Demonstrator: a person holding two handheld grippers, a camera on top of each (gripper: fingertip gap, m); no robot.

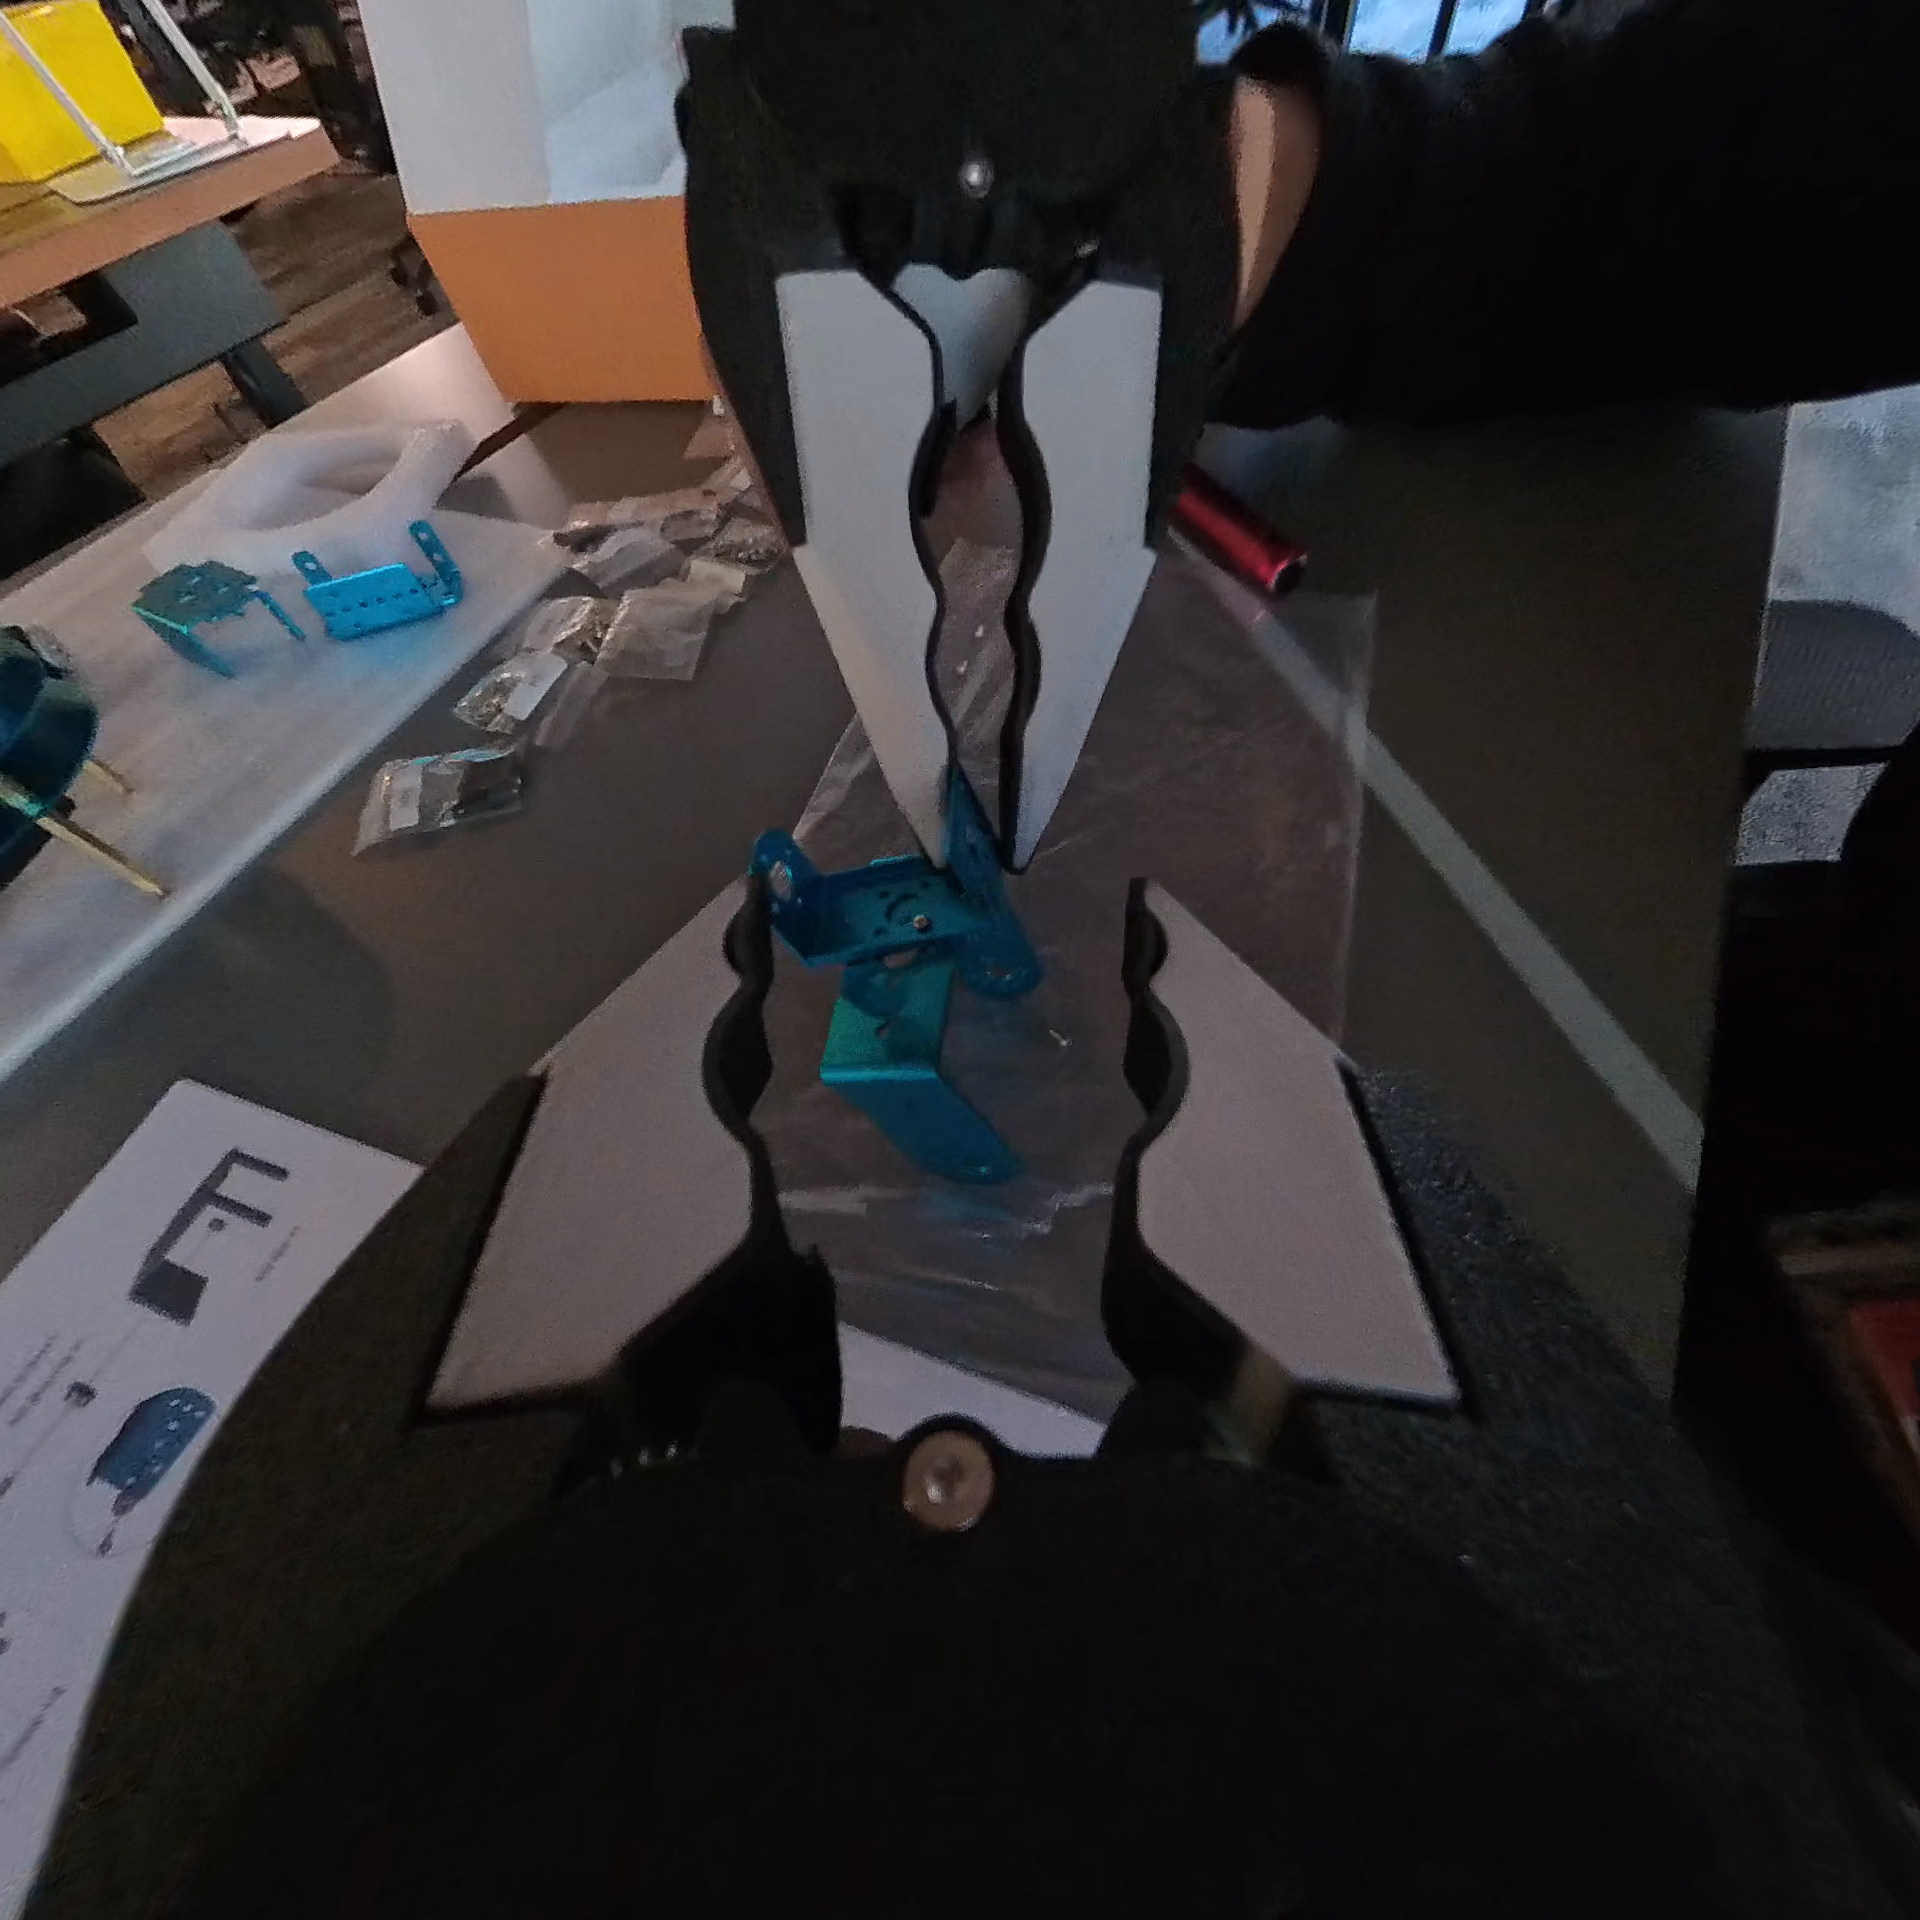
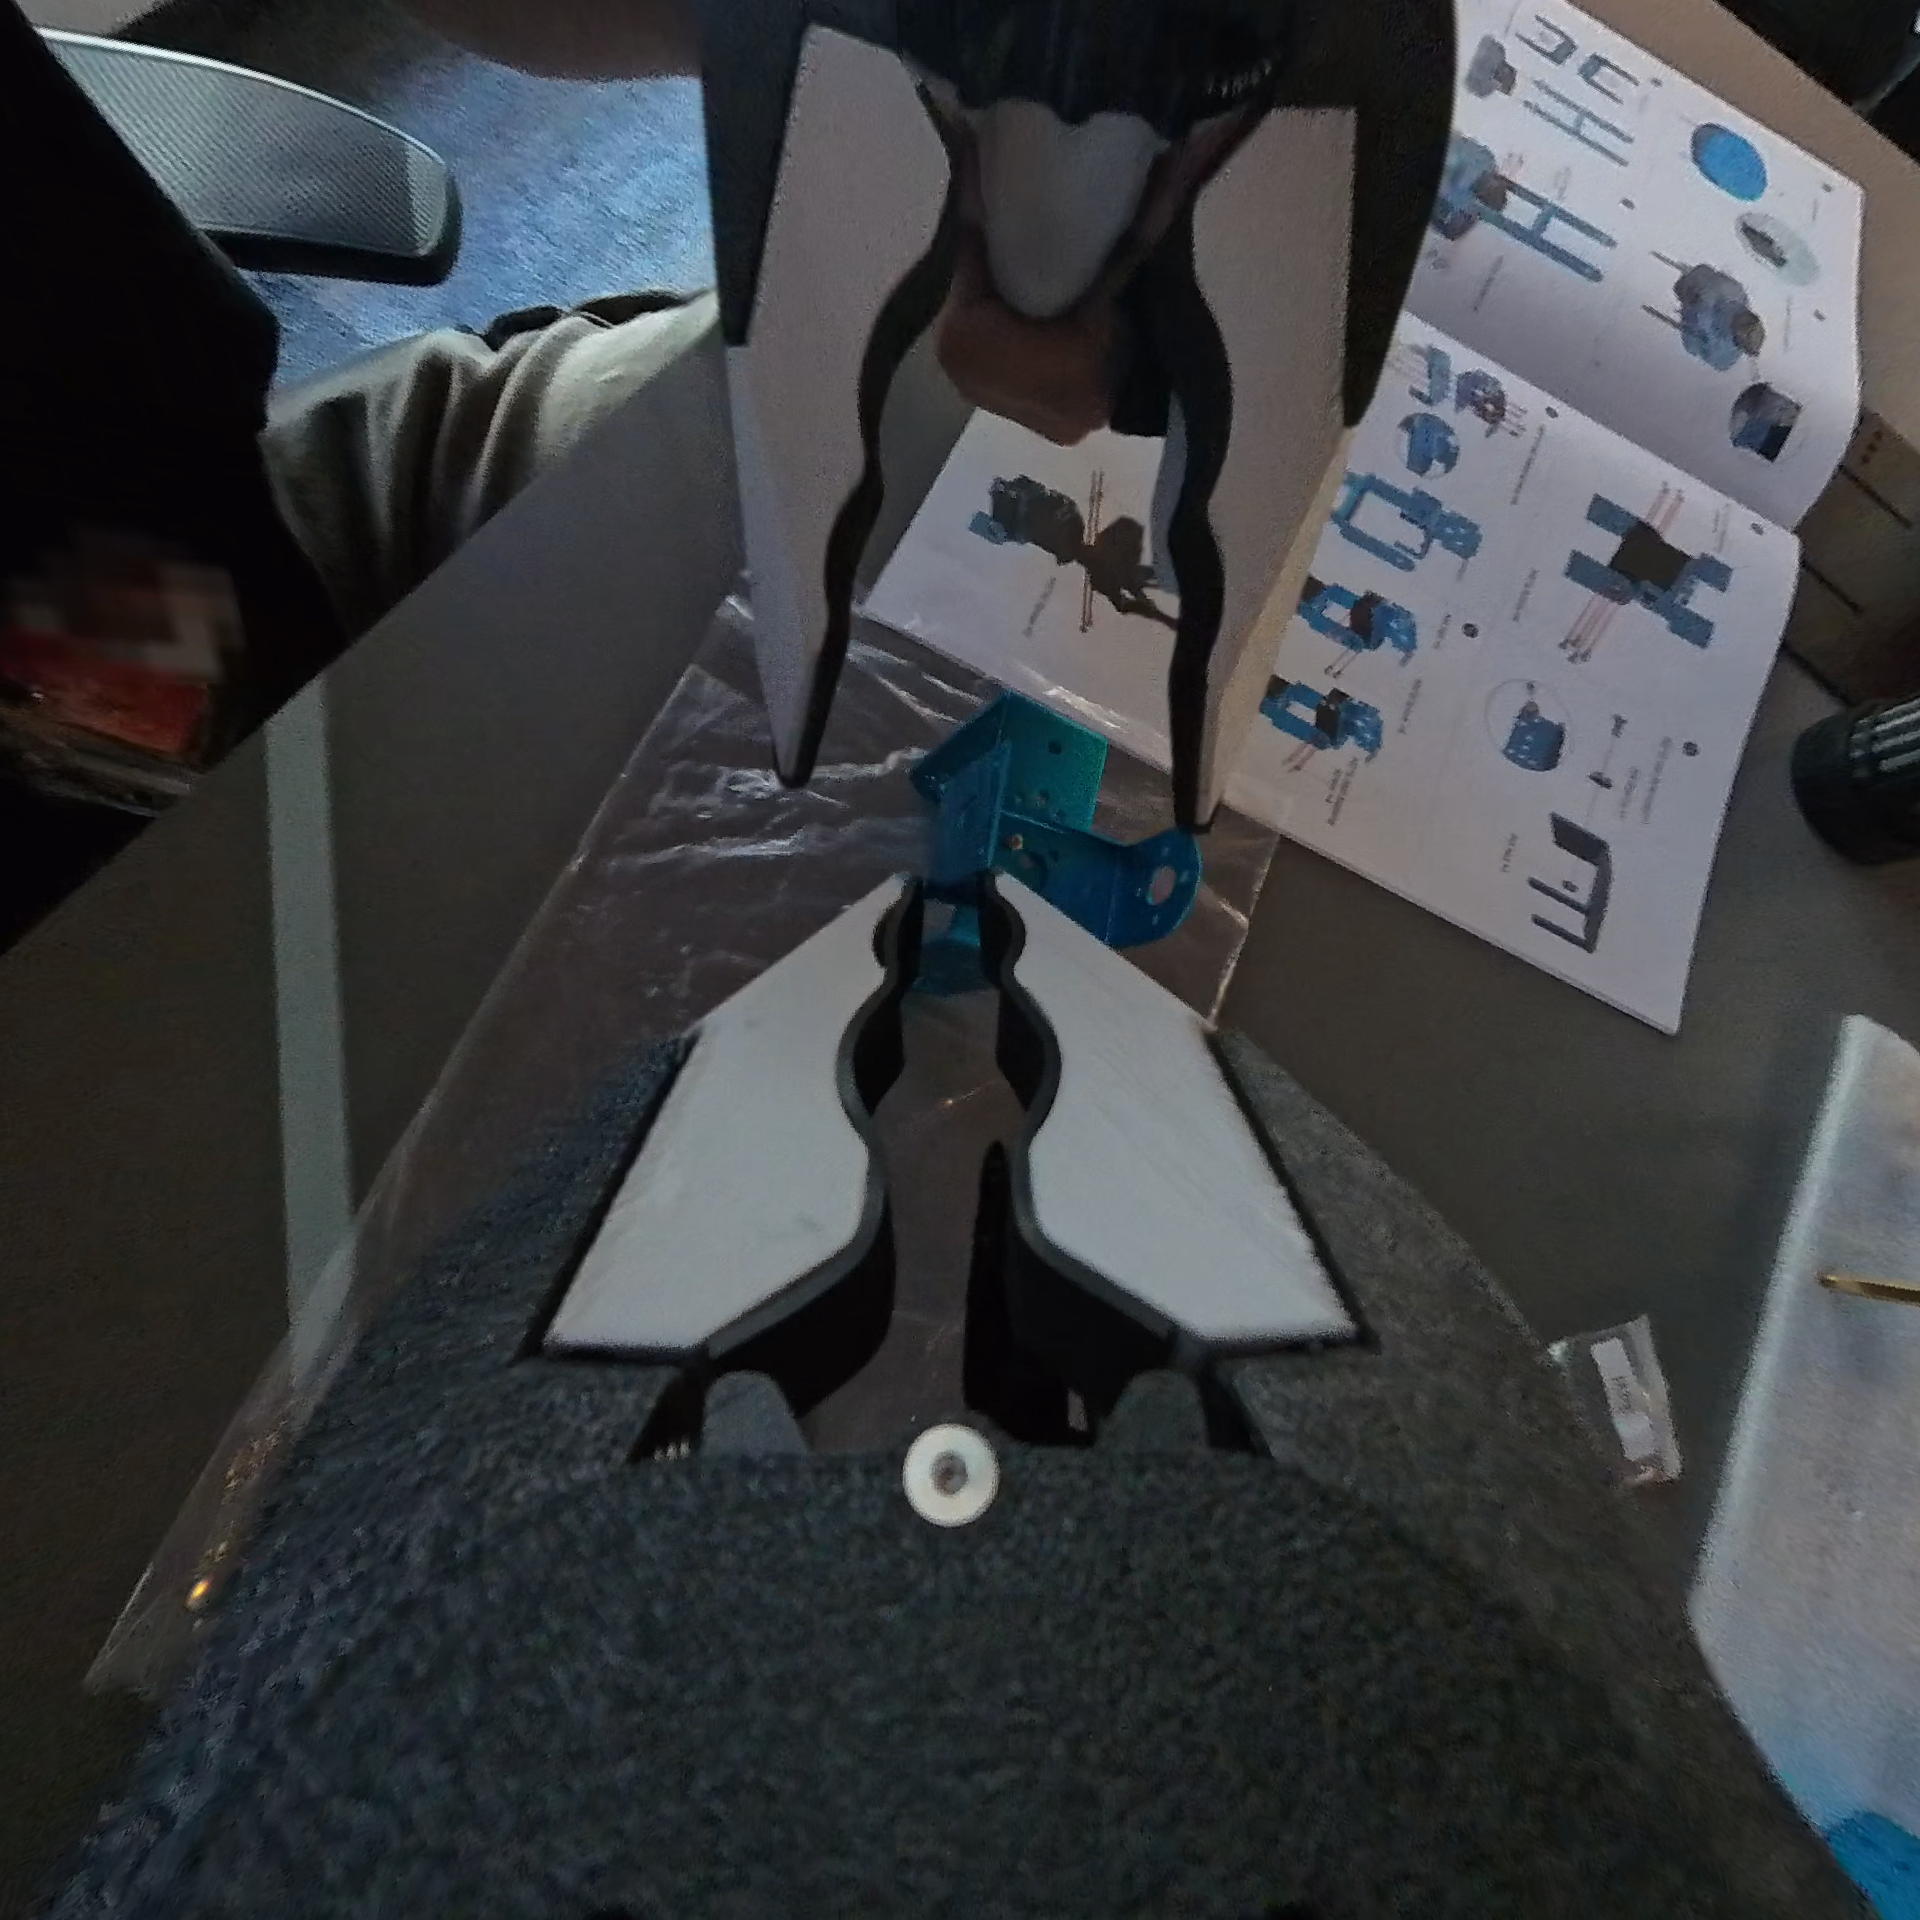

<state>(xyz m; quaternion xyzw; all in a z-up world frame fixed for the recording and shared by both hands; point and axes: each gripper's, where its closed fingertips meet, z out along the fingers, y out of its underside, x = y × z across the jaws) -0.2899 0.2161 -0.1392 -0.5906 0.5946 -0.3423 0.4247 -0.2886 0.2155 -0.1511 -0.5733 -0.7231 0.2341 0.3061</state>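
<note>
A blue metal bracket assembly (image 1: 883, 930) of several bolted pieces stands on a clear plastic bag (image 1: 1195, 748) on the grey table. My right gripper (image 2: 951, 883) is shut on one upright blue strip of it; in the left wrist view it (image 1: 979, 857) comes down from the top. My left gripper (image 1: 940, 894) is open wide, its fingers on either side of the assembly (image 2: 1039, 790). One left fingertip (image 2: 1195, 821) is at the assembly's rounded tab; I cannot tell if it touches. The left gripper (image 2: 994, 800) holds nothing.
An instruction sheet (image 2: 1507, 623) lies beyond the bag, and also shows in the left wrist view (image 1: 156, 1299). Small hardware bags (image 1: 623, 623), two loose blue brackets (image 1: 374, 597), white foam (image 1: 312, 488), a red cylinder (image 1: 1236, 525) and an orange-and-white box (image 1: 561, 291) lie around. A person's leg (image 2: 436, 416) is at the table edge. Left and right tips are no more than a few centimetres apart.
</note>
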